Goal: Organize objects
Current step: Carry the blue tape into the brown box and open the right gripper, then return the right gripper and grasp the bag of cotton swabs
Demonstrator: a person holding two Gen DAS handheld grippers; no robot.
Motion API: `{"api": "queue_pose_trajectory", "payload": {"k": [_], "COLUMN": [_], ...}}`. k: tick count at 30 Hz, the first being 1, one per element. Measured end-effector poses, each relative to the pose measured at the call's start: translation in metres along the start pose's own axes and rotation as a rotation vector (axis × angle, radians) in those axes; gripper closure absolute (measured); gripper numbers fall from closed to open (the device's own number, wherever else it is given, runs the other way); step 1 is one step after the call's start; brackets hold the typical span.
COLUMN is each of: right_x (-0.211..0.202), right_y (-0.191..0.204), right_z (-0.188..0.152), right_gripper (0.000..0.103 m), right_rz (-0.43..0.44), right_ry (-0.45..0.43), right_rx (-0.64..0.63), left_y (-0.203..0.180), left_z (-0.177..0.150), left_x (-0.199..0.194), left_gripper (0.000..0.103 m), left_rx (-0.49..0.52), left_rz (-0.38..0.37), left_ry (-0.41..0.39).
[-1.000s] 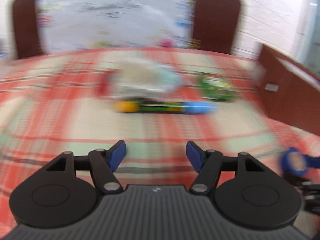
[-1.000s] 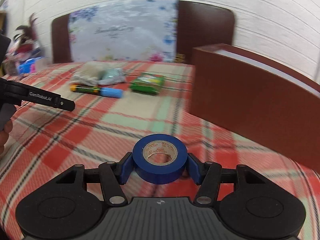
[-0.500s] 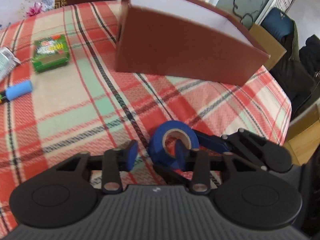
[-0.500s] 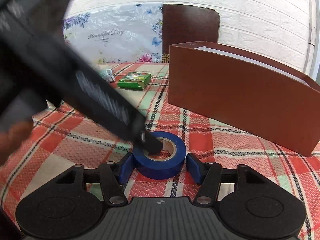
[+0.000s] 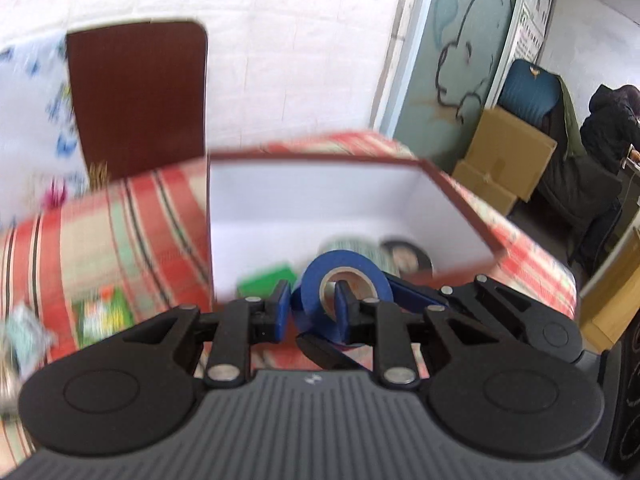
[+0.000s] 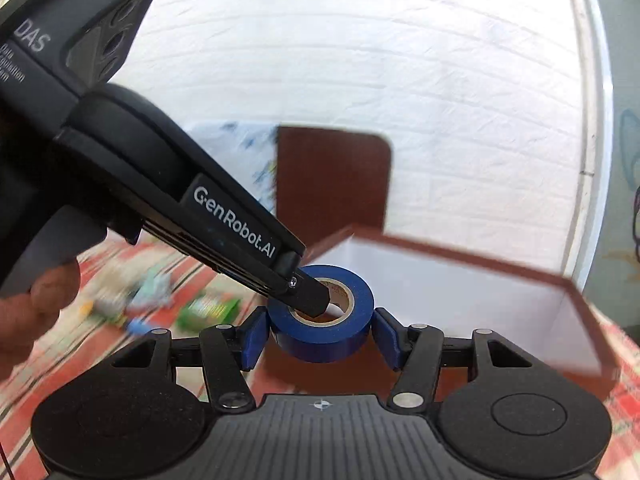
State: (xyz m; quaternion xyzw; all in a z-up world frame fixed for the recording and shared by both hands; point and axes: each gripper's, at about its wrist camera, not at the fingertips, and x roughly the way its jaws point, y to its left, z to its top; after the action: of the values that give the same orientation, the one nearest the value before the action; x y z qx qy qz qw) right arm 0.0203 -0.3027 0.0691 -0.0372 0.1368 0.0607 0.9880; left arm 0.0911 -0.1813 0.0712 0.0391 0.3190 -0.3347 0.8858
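Note:
A blue tape roll [image 6: 324, 336] is held in the air by both grippers, just in front of a brown box [image 6: 480, 260] with a white inside. My right gripper [image 6: 320, 338] is shut across the roll's outside. My left gripper [image 5: 311, 312] reaches in from the left and is shut on the roll's [image 5: 340, 276] wall, one finger [image 6: 316, 300] in the core and the other outside. The box [image 5: 460, 188] holds a green packet [image 5: 264, 280] and two other rolls [image 5: 408, 256].
On the plaid bedcover [image 5: 100, 232] to the left lie a green packet [image 6: 208, 308], a clear bag [image 6: 120, 288] and a blue-capped marker [image 6: 138, 326]. A brown headboard [image 5: 140, 96] stands behind. Cardboard boxes [image 5: 504, 160] and a seated person [image 5: 608, 128] are off the bed's right side.
My left gripper swung right from the far objects to the tape and shut on its wall. Both grippers have lifted the roll off the bedcover, up to the box's rim.

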Motion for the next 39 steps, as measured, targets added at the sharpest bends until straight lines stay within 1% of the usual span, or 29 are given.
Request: {"api": "queue_pose_trajectory", "payload": {"k": [3,7,9,11,12,16,19,22,23,24,28,31,35,39], "right_x": [0.023,0.052,0.063,0.066,0.065,0.054,0.036,0.016,0.01,0.005,-0.005,-0.006,-0.001,0.006], "right_y": [-0.013,-0.021,-0.024,-0.025,-0.024,-0.018,-0.019,-0.013,-0.009,-0.005,0.009,0.022,0.041,0.059], "right_z": [0.009,0.008,0.005,0.004,0.004,0.0,0.0,-0.003,-0.005,-0.007,-0.019,-0.03,-0.04,-0.045], "right_gripper": [0.048,0.048,0.048,0.047,0.047,0.047,0.047,0.047,0.046,0.042,0.042,0.042,0.042,0.042], "right_rz": [-0.015,-0.017,-0.016,-0.029,-0.024,-0.034,-0.041,-0.026,-0.021,-0.021,0.01,0.044,0.094,0.137], "right_ry": [0.005,0.038,0.047,0.045,0.044,0.024,0.006,-0.001,0.002,0.0,0.048,0.109,0.182,0.227], "right_rx": [0.025,0.046,0.054,0.065,0.067,0.073,0.088,0.098,0.096,0.089,0.081,0.088,0.081,0.044], "left_y": [0.004,0.012,0.015,0.018,0.018,0.014,0.008,0.003,0.003,0.004,0.01,0.02,0.037,0.055], "left_z": [0.013,0.019,0.02,0.018,0.016,0.01,0.003,-0.006,-0.01,-0.014,-0.029,-0.043,-0.063,-0.081], "left_x": [0.02,0.043,0.046,0.048,0.046,0.03,0.015,0.001,-0.004,-0.009,-0.02,-0.024,-0.026,-0.03], "left_gripper": [0.078,0.076,0.072,0.072,0.071,0.062,0.062,0.062,0.062,0.062,0.062,0.062,0.062,0.062], "left_rx": [-0.006,-0.022,-0.03,-0.033,-0.037,-0.039,-0.029,-0.014,-0.015,-0.017,-0.028,-0.054,-0.089,-0.121], "left_rz": [0.015,0.049,0.082,0.096,0.096,0.105,0.109,0.139,0.143,0.149,0.192,0.229,0.283,0.34], "left_ry": [0.001,0.023,0.037,0.047,0.044,0.027,0.008,-0.007,-0.014,-0.019,-0.005,0.022,0.065,0.099]}}
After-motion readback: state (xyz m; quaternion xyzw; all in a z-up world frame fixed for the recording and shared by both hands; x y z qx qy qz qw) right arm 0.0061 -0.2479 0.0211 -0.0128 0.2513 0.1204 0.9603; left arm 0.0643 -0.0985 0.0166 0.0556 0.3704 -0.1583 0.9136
